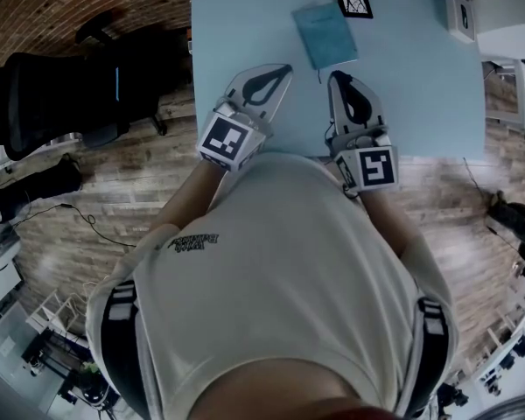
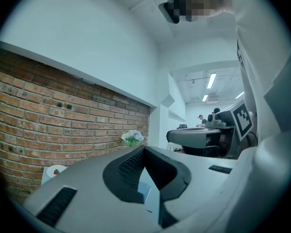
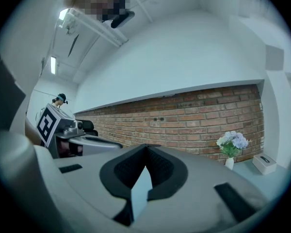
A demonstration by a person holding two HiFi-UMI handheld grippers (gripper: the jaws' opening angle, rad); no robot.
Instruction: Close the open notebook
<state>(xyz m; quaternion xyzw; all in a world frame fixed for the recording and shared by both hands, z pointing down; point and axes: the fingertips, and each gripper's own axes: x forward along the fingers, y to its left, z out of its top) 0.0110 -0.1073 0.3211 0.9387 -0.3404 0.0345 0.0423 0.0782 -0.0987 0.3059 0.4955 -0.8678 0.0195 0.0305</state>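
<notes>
**Notebook lies beyond both claws, untouched**

The teal notebook (image 1: 325,33) lies flat on the blue desk (image 1: 420,94), cover up, seemingly closed. Both claws sit at the desk's near edge, pointing towards it. The left claw (image 1: 286,67) is clenched with nothing in it, short of the notebook's near left corner. The right claw (image 1: 337,75) is clenched too, empty, just short of the near edge, not touching
</notes>
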